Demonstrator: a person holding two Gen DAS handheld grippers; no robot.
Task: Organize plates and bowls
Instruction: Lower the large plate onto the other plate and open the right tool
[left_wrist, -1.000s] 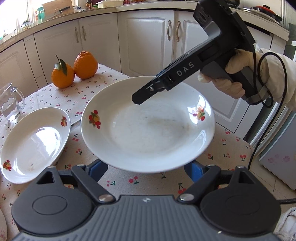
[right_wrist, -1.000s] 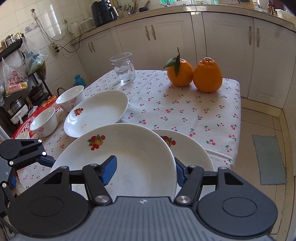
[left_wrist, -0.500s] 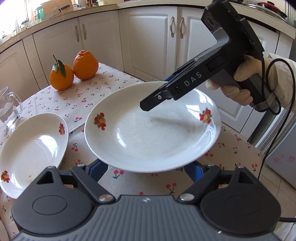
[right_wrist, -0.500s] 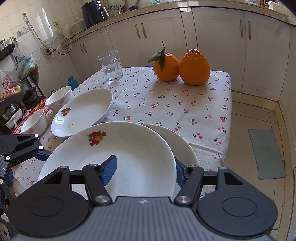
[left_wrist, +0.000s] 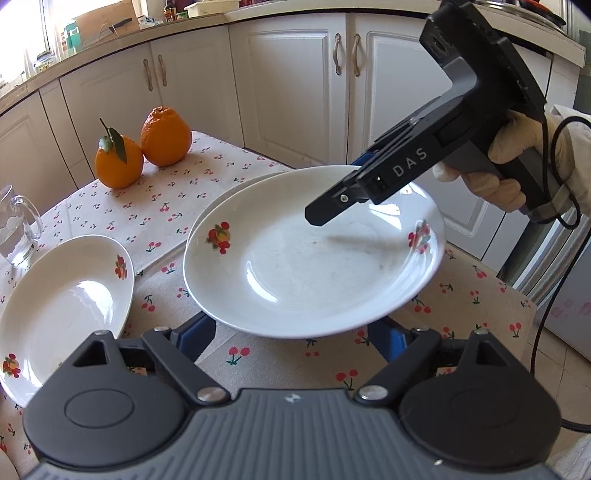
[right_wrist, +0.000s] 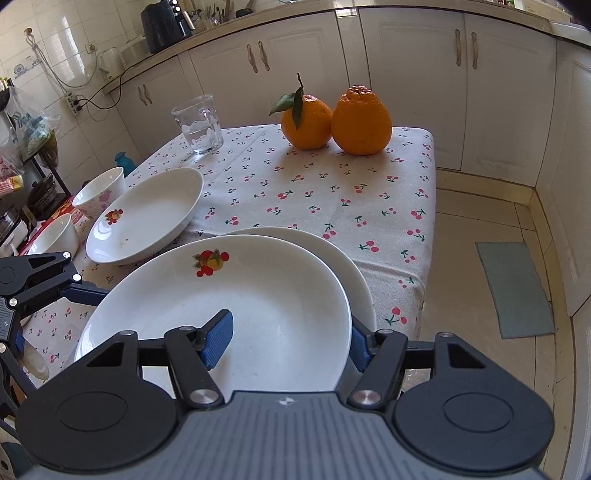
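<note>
Only the right wrist view shows how the white round plate with the red fruit print (right_wrist: 236, 306) is gripped: the right gripper (right_wrist: 284, 339) pinches its near rim, one blue finger pad (right_wrist: 218, 338) lying on the inner face and the other below the edge. That view also shows two white bowls with pink flowers (right_wrist: 99, 192), side by side beyond the far left edge of this plate, and each looks empty as far as their insides show. The left wrist view shows the same plate from the opposite side, with the right gripper (left_wrist: 332, 210) reaching over its far rim in a gloved hand (left_wrist: 491, 177). In that view the left gripper (left_wrist: 295, 332) sits under the plate's near rim with its blue fingers spread wide, one at each side; whether they touch the plate I cannot tell. Both views show a second white round plate (right_wrist: 325, 243) lying on the cherry-print tablecloth (right_wrist: 332, 192) directly beneath the held plate, which hovers tilted above it. A third white plate with fruit prints (left_wrist: 62, 306) rests left of the held plate, empty but for small specks. Beyond the held plate stand two oranges (right_wrist: 336, 118), touching each other, and a clear glass mug (right_wrist: 199, 123) with some water in it.
</note>
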